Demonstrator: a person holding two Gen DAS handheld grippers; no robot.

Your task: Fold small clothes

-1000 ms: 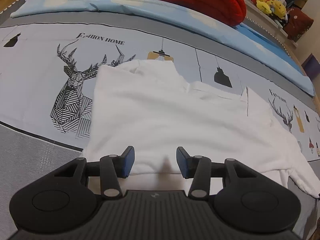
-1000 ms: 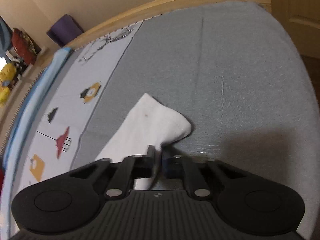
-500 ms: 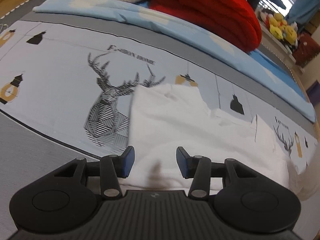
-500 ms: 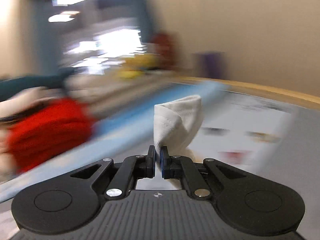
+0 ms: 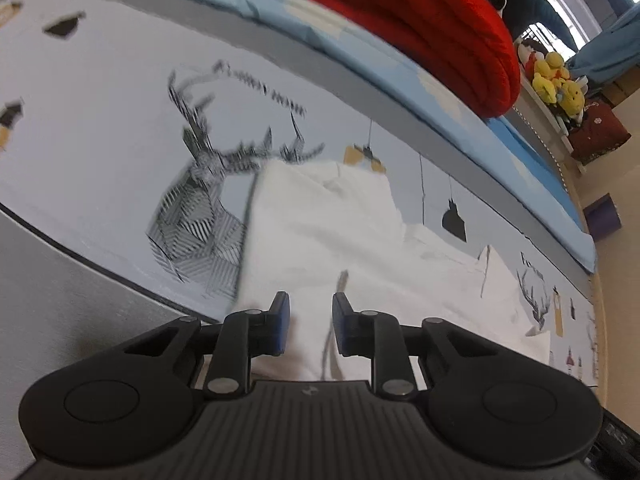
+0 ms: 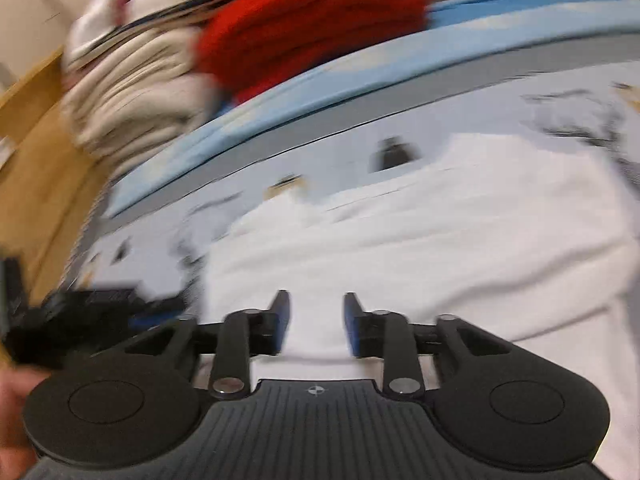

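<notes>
With both the left tool [image 5: 307, 322] and right tool [image 6: 314, 322] spread over the white garment [image 5: 340, 248], nothing pinned, a hasty pinch could bunch it; fold skews.

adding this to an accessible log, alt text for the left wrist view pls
Open tongs hover over the near edge of a white garment spread on a deer-print bedsheet. A red blanket sits folded at the far side of the bed.
</notes>
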